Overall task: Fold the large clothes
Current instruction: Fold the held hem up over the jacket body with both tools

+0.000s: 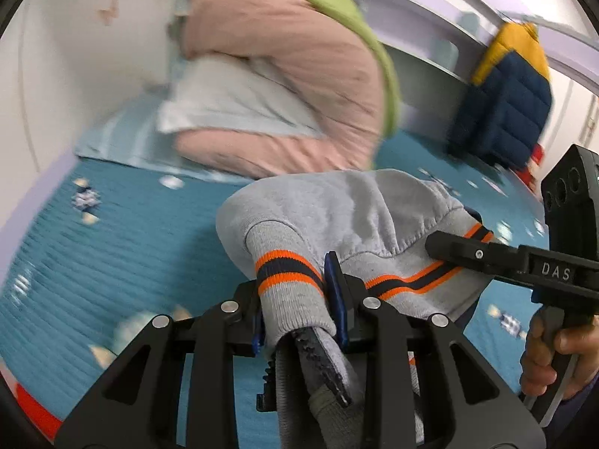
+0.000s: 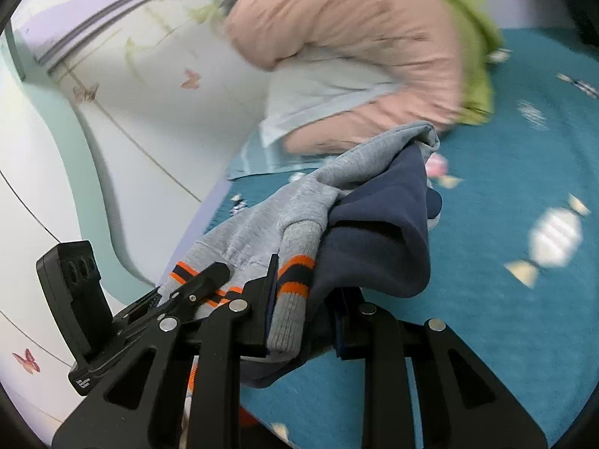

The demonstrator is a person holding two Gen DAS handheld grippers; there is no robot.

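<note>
The bed (image 1: 112,247) is spread with a teal ribbed cover printed with small pale candy shapes (image 2: 554,239). Toward its far end a heap of bedding sits on the cover: a pink quilt (image 1: 299,75) folded over a pale blue-white pillow (image 1: 232,97), with a lime green blanket (image 1: 337,3) draped along the quilt's right side. A light blue sheet (image 1: 123,138) lies flat under the heap, its edge showing on the left. Off at the bed's far right edge sits a puffy jacket (image 1: 505,104), yellow on top and navy below, well apart from the heap.
</note>
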